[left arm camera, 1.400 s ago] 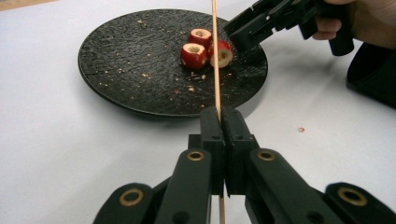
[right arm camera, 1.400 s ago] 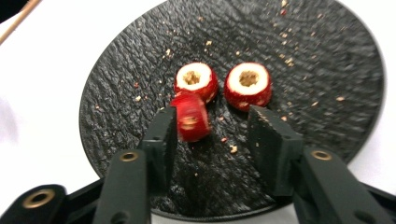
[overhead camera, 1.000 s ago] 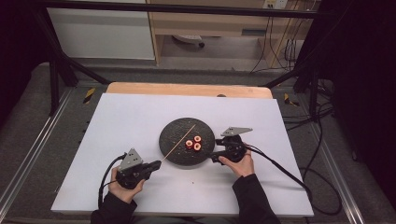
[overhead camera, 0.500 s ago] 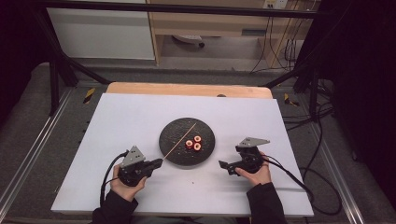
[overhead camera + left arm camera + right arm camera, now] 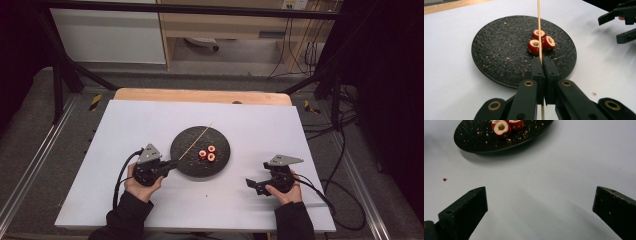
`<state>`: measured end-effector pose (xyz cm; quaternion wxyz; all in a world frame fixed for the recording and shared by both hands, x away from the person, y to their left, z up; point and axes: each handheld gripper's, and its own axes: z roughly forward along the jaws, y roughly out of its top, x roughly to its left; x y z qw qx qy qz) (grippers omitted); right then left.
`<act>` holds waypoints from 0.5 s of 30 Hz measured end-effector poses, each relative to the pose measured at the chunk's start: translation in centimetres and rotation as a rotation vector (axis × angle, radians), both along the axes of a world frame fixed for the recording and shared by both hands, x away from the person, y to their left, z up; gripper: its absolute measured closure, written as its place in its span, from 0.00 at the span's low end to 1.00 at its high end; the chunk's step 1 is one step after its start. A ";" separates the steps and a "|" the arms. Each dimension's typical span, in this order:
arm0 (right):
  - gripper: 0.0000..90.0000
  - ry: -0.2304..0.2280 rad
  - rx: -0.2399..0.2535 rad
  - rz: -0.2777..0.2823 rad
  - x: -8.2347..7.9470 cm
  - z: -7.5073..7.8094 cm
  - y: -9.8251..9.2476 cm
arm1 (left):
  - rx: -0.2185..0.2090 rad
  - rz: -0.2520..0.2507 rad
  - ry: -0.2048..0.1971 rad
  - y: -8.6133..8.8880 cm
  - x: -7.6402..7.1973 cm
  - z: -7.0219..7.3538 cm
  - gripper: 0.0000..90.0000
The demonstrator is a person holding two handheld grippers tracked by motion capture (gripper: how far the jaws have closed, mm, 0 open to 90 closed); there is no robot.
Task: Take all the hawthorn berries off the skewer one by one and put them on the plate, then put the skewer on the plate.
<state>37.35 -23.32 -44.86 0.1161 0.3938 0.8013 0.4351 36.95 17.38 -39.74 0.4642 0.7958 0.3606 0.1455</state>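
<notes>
**Skewer clamped at the plate's edge, three red rings waiting**

From where I stand, the left gripper (image 5: pixel 167 165) has its two black jaws pressed tight together on a thin wooden skewer (image 5: pixel 196 142). The grip sits near the stick's lower end, so nearly all of its length runs forward from the jaws, out over the black plate (image 5: pixel 187 167) and past its far rim. A hold that far back leaves the shaft bare, which I take to be the point: there is room on it for threading.

Just ahead of those jaws, and a touch to their right, three small red rings (image 5: pixel 539 42) lie bunched on the plate, touching one another, each with a pale hollow centre facing up. In the left gripper view the skewer crosses right over the nearest ring, though I cannot tell whether it touches it or passes above. Crumbs are scattered over the plate's rough surface.

The right gripper (image 5: pixel 256 185) rests low over the white table (image 5: pixel 125 120), well apart from the plate, jaws spread wide with nothing between them. Seen along its own jaws, the plate and the rings (image 5: pixel 506 125) lie ahead and to the left. A tiny red speck (image 5: pixel 444 179) sits on the table off its left jaw.

My guess is that the open gripper is meant to pick up a ring and feed it onto the stick while the left keeps the skewer steady.
</notes>
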 end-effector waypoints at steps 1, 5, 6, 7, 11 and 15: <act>0.01 0.001 -0.008 0.000 -0.1 -0.1 -0.1 | 0.001 0.002 0.003 -0.1 0.2 0.0 0.98; 0.01 -0.008 -0.012 0.003 -0.3 -0.2 -0.3 | 0.006 0.013 0.015 -0.7 1.1 0.0 0.98; 0.01 -0.011 -0.013 0.002 -0.3 -0.2 -0.4 | 0.007 0.015 0.018 -0.9 1.3 0.0 0.98; 0.01 -0.011 -0.013 0.005 -0.3 -0.1 -0.5 | 0.010 0.017 0.021 -1.0 1.5 -0.1 0.98; 0.01 -0.014 -0.008 0.004 -0.5 -0.2 -0.7 | 0.018 0.027 0.033 -1.5 2.3 -0.3 0.98; 0.01 -0.008 -0.007 -0.003 -0.5 -0.2 -0.7 | 0.020 0.042 0.045 -1.8 2.9 -0.6 0.98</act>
